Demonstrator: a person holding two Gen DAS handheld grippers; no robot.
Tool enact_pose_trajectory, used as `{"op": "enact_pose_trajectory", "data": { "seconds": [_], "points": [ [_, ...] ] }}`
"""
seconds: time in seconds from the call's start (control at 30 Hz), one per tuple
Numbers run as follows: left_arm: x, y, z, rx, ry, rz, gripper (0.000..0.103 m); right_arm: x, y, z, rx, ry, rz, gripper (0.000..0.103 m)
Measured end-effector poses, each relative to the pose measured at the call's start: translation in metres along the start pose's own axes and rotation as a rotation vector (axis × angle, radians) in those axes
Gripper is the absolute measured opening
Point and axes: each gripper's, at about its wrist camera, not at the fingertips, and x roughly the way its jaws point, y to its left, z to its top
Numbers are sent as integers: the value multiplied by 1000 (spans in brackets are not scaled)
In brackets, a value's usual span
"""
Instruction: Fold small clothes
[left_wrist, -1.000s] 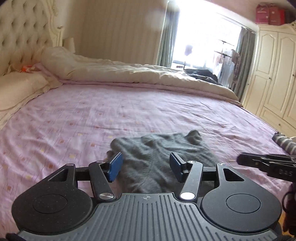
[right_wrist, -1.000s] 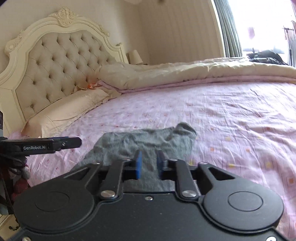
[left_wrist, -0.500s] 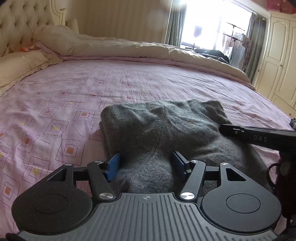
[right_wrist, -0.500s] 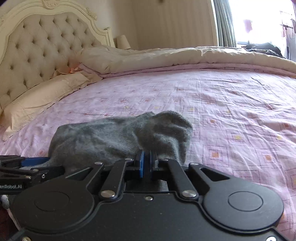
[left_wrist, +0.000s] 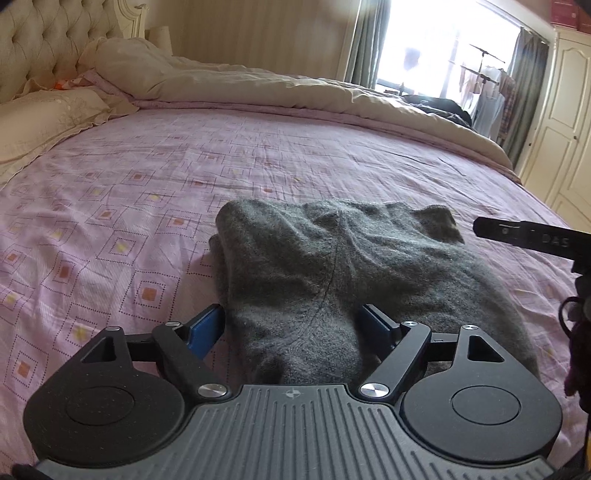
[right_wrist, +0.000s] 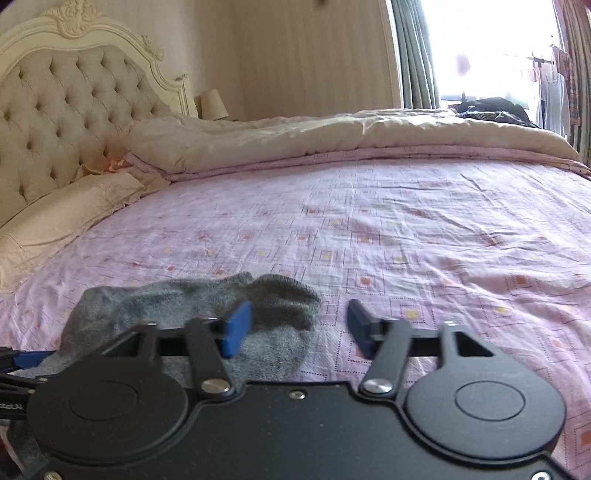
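Observation:
A small grey knitted garment (left_wrist: 332, 266) lies folded over on the pink patterned bed sheet (left_wrist: 129, 192). My left gripper (left_wrist: 291, 326) is open, its blue pads either side of the garment's near part, low over the cloth. My right gripper (right_wrist: 295, 328) is open and empty; its left pad is over the garment's right end (right_wrist: 273, 314), its right pad over bare sheet. The right gripper's finger (left_wrist: 532, 238) shows at the right edge of the left wrist view.
A cream duvet (left_wrist: 295, 92) is heaped along the far side of the bed. Pillows (left_wrist: 40, 118) and a tufted headboard (right_wrist: 66, 110) stand at the left. A white wardrobe (left_wrist: 561, 122) is at the right, and a window with curtains is behind.
My right gripper was shut on the garment's edge and has opened, letting it go. The left gripper stayed open and backed away a little from the garment.

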Motion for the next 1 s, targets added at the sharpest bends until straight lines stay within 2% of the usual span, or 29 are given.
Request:
{"op": "enact_pose_trajectory", "data": {
  "seconds": [0.07, 0.13, 0.17, 0.3, 0.43, 0.5, 0.63, 0.73, 0.87, 1.0],
  "points": [
    [-5, -4, 1, 7, 9, 25, 94, -14, 7, 0, -10, -8, -5, 90],
    [-14, -8, 1, 23, 3, 46, 102, -26, 14, -2, -22, -1, -15, 103],
    [-19, -10, 1, 29, -4, 53, 103, -32, 17, -4, -23, -2, -13, 102],
    [-40, -17, 1, 20, -29, 101, 103, -54, 26, -12, 13, 12, -4, 103],
    [-54, -20, 3, 8, -35, 132, 103, -69, 32, -23, 50, 40, -39, 103],
    [-57, -22, 3, 13, -14, 151, 103, -75, 34, -27, 57, 59, -53, 103],
    [-63, -24, -1, -12, 29, 105, 103, -83, 36, -35, 90, 119, -39, 103],
    [-66, -32, -3, 3, 71, 141, 103, -89, 35, -38, 116, 149, -25, 103],
    [-70, -43, -4, 50, 108, 221, 103, -97, 38, -39, 108, 163, -73, 103],
    [-77, -46, -4, 44, 115, 236, 103, -105, 45, -36, 86, 181, -165, 103]
  ]
}}
